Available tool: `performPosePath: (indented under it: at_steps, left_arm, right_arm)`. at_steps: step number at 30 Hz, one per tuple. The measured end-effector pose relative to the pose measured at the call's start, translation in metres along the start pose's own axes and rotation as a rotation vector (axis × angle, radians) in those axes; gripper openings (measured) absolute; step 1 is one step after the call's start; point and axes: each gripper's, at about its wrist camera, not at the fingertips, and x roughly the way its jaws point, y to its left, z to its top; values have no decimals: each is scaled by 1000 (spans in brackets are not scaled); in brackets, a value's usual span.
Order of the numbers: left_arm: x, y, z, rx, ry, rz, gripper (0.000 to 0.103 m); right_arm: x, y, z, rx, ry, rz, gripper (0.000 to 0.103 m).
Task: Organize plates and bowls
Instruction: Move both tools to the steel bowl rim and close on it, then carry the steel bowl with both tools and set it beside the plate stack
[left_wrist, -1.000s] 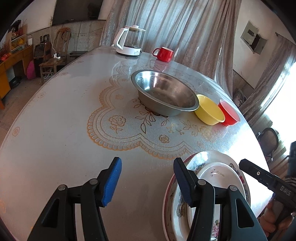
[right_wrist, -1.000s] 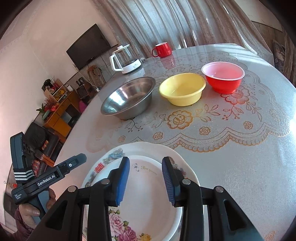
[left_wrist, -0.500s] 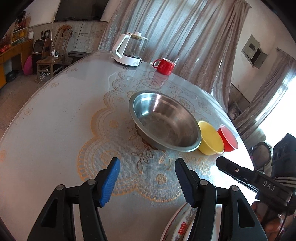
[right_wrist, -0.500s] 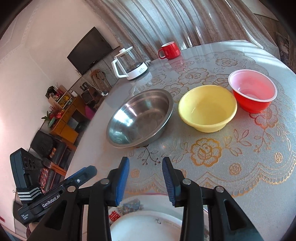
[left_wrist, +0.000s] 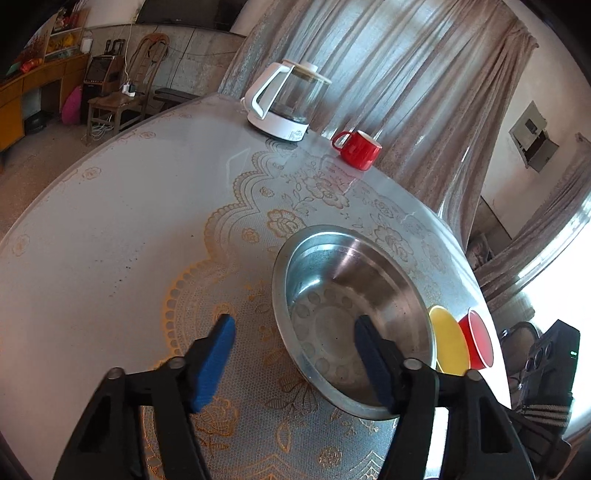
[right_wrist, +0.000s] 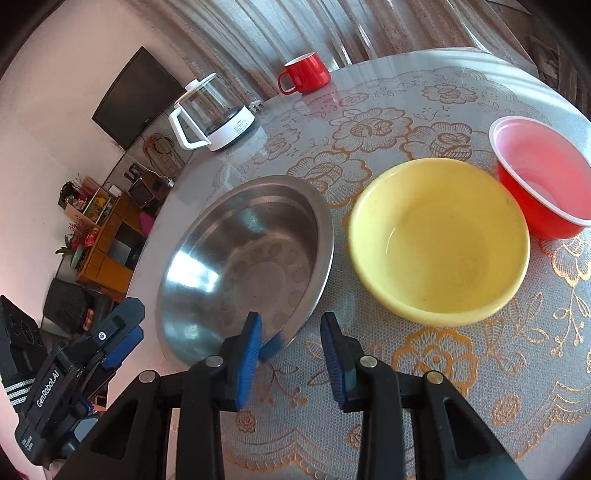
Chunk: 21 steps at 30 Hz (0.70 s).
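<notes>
Progress: bowls not yet nested; all three sit apart on the bench (right_wrist: 424, 406); stacking looks wholly ahead. No plates in view.
Left tool (left_wrist: 293, 356): jaws closing, apart, astride the steel bowl's near rim; one finger outside, one over the inside; pads not pressing.
Right tool (right_wrist: 291, 352): jaws closing, apart, nothing between them, just beside the steel bowl's rim.
Steel bowl (right_wrist: 243, 262): landmark, upright, empty.
Yellow bowl (right_wrist: 439, 240): just beside the steel bowl.
Red bowl (right_wrist: 539, 177): beyond yellow, farther from steel.
</notes>
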Motion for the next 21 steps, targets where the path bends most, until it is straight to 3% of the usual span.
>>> performPosePath:
  at_steps: [2,11,21]
  left_arm:
    - [9,0,-1,0,36,-1,16]
    - [-22,14,-25,-23,12,-9,17]
    - [-92,56,-71,-101,-32,37,20]
  right_arm:
    - [4,2,2,-8,4,4,22]
    - [0,13,-8,-65,13,11,21]
    - [-10,53,-49,-191,86,78,20]
